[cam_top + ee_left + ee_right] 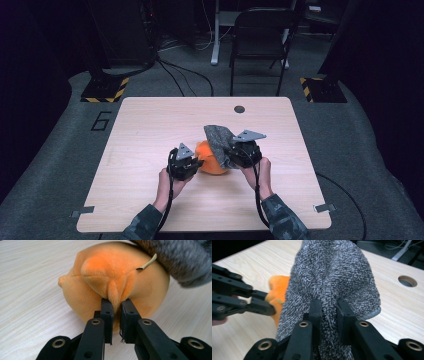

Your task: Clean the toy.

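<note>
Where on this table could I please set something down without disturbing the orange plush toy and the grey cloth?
The table is bare along its far edge up to the round hole, across its whole left side, and on the right strip beyond the grey cloth. It is crowded at the centre, where both hand-held grippers meet at the orange plush toy, and the forearms cross the near edge.

A light wooden table [150, 130] with a round hole [239, 109] stands before a black folding chair [260, 35] on grey floor [360, 130]
</note>
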The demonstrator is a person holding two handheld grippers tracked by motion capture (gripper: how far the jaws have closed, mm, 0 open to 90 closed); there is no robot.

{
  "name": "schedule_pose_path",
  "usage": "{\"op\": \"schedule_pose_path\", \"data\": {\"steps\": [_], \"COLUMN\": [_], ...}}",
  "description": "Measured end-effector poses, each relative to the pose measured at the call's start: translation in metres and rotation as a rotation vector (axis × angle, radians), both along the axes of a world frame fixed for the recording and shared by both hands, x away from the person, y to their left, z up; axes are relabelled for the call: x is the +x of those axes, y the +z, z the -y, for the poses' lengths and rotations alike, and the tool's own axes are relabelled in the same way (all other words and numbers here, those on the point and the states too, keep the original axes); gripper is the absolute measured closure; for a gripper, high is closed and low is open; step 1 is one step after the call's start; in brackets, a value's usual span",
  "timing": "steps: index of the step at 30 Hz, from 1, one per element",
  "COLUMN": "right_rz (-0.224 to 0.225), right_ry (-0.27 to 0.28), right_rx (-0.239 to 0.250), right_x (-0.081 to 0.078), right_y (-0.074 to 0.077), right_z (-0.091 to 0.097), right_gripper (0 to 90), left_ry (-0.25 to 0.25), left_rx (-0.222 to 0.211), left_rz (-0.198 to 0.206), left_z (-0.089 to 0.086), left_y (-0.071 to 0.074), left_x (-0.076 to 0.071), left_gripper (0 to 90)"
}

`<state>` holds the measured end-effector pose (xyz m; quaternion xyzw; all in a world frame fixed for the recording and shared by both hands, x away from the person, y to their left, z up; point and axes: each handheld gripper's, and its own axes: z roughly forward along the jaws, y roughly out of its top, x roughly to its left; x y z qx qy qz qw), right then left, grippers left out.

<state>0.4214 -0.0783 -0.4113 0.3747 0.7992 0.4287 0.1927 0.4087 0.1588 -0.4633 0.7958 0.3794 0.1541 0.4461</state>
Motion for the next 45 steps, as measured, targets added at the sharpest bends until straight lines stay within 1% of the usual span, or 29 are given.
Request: {"op": "schedule_pose_path", "data": {"steps": [1,3,4,6,8,9,10,11,13,15,16,18,19,20,21,24,26,28,29,32,34,35,37,38,40,42,43,44,45], "right_rz": [0.012,0.022,0.022,0.038,0.042,0.043,0.043,0.046,0.024,0.045,0.044,0.061,0.045,0.056,0.04,0.035,0.004,-0.003,-0.019,-0.044,-0.052,-0.069,-0.072,-0.098,-0.111,-0.158,-0.158,-0.177,-0.206], "right_ry": [0.007,0.014,0.014,0.042,0.056,0.075,0.075,0.087,0.091,0.084,0.078,0.071,0.06,0.062,0.048,0.03,0.0,0.002,-0.018,-0.039,-0.048,-0.064,-0.061,-0.08,-0.089,-0.097,-0.097,-0.11,-0.115], "right_rx": [0.003,0.022,0.022,0.048,0.05,0.045,0.045,0.036,-0.003,-0.057,-0.079,-0.104,-0.105,-0.107,-0.106,-0.104,-0.1,-0.104,-0.097,-0.094,-0.104,-0.096,-0.106,-0.102,-0.098,-0.092,-0.092,-0.093,-0.114], "right_x": [-0.002,-0.007,-0.007,-0.014,-0.016,-0.02,-0.02,-0.02,-0.017,-0.016,-0.016,-0.014,-0.014,-0.011,-0.011,-0.007,-0.002,0.0,0.003,0.007,0.01,0.011,0.014,0.018,0.02,0.028,0.028,0.03,0.035], "right_y": [0.003,0.01,0.01,0.017,0.018,0.018,0.018,0.017,0.004,-0.004,-0.006,-0.007,-0.007,-0.008,-0.008,-0.01,-0.015,-0.017,-0.021,-0.024,-0.028,-0.03,-0.033,-0.038,-0.041,-0.05,-0.05,-0.054,-0.062], "right_z": [0.0,-0.002,-0.002,-0.007,-0.01,-0.018,-0.018,-0.02,-0.029,-0.032,-0.032,-0.03,-0.028,-0.024,-0.022,-0.015,-0.006,-0.003,0.001,0.007,0.011,0.013,0.016,0.02,0.022,0.031,0.031,0.033,0.038], "right_gripper": [76.5,76.5,76.5,76.5,76.5,76.4,76.4,76.4,76.4,76.6,76.7,76.7,76.7,76.7,76.7,76.6,76.6,76.5,76.5,76.4,76.4,76.3,76.3,76.3,76.3,76.1,76.1,76.0,75.9], "left_ry": [0.0,0.003,0.003,-0.001,-0.004,-0.006,-0.006,-0.009,-0.012,-0.014,-0.016,-0.02,-0.021,-0.023,-0.024,-0.029,-0.028,-0.024,-0.028,-0.03,-0.032,-0.032,-0.033,-0.035,-0.036,-0.037,-0.037,-0.039,-0.03], "left_rx": [0.0,-0.023,-0.023,-0.032,-0.036,-0.034,-0.034,-0.035,-0.033,-0.035,-0.041,-0.045,-0.045,-0.044,-0.044,-0.042,-0.049,-0.061,-0.058,-0.061,-0.061,-0.061,-0.062,-0.062,-0.063,-0.066,-0.065,-0.062,-0.072], "left_rz": [0.0,0.0,0.0,-0.001,-0.004,0.002,0.002,0.003,0.001,-0.007,-0.013,-0.015,-0.015,-0.014,-0.014,-0.012,-0.017,-0.024,-0.019,-0.017,-0.016,-0.016,-0.016,-0.015,-0.016,-0.016,-0.014,-0.01,-0.016], "left_z": [0.0,-0.001,-0.001,0.0,0.001,0.002,0.002,0.002,0.002,0.001,0.001,0.0,0.001,0.001,0.001,0.0,0.0,0.0,0.0,0.0,0.0,0.0,0.0,0.0,0.0,0.0,0.0,-0.001,-0.001], "left_y": [0.0,0.004,0.004,0.005,0.006,0.006,0.006,0.005,0.004,0.002,0.001,0.001,0.001,0.001,0.001,0.001,0.0,0.0,0.0,0.0,0.0,0.0,0.0,-0.001,-0.001,-0.001,-0.001,-0.001,-0.001], "left_x": [0.0,0.0,0.0,-0.001,-0.001,-0.001,-0.001,-0.001,0.0,0.001,0.002,0.002,0.002,0.002,0.002,0.002,0.002,0.002,0.002,0.002,0.003,0.003,0.003,0.003,0.003,0.003,0.003,0.003,0.003], "left_gripper": [82.4,82.5,82.5,82.5,82.4,82.4,82.3,82.3,82.2,82.1,82.1,82.0,82.0,82.0,82.0,82.0,81.9,81.9,81.8,81.8,81.6,81.6,81.5,81.5,81.2,81.0,81.0,81.0,80.9]}}
